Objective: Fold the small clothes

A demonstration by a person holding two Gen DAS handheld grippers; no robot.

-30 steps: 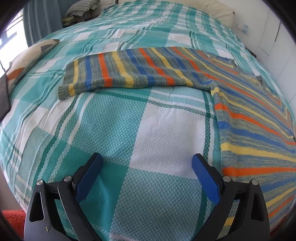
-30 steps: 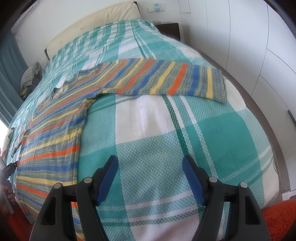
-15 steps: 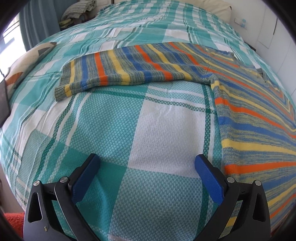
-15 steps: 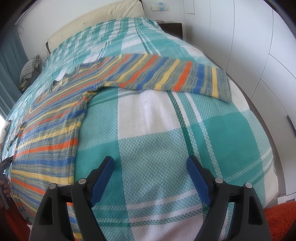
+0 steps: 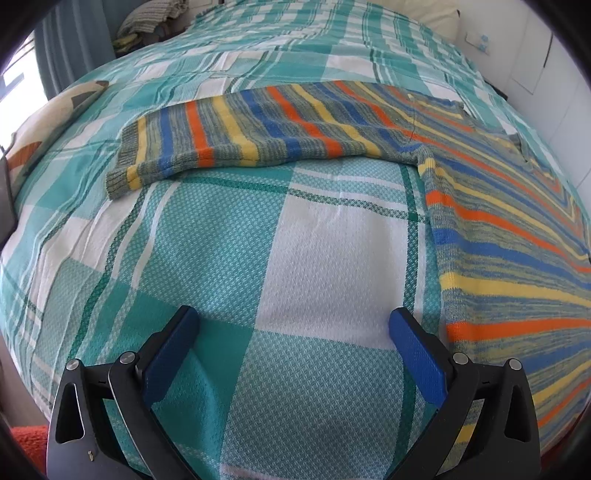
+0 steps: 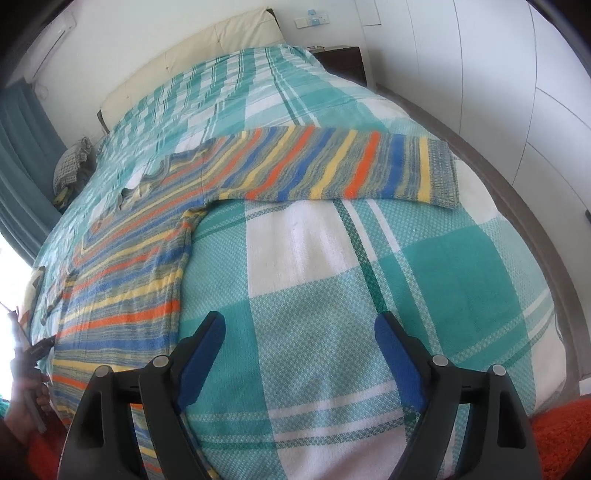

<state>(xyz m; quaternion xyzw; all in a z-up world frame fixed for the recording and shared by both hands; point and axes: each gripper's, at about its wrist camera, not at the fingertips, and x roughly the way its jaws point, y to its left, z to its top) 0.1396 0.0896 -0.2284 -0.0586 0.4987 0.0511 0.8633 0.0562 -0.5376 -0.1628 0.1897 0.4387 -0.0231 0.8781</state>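
Observation:
A knit sweater with orange, blue, yellow and grey stripes lies flat on the checked teal-and-white bedspread (image 5: 295,258), both sleeves spread out sideways. In the left wrist view one sleeve (image 5: 258,136) runs across the middle and the body (image 5: 509,240) fills the right side. The right wrist view has the other sleeve (image 6: 332,166) ahead and the body (image 6: 129,273) to the left. My left gripper (image 5: 293,317) hovers open over bare bedspread just left of the sweater's side edge. My right gripper (image 6: 299,319) is open too, over the bedspread (image 6: 424,258) right of the body, with nothing between its fingers.
A patterned pillow (image 5: 40,133) and a heap of clothes (image 5: 155,18) lie at the bed's far left. A cream headboard (image 6: 207,48), a dark nightstand (image 6: 341,61) and white wardrobe doors (image 6: 517,74) stand beyond. An orange rug (image 6: 561,435) borders the bed. A hand (image 6: 26,406) shows at the lower left.
The right gripper's jaws have spread wider. Both views have shifted only slightly, and the sweater has not moved.

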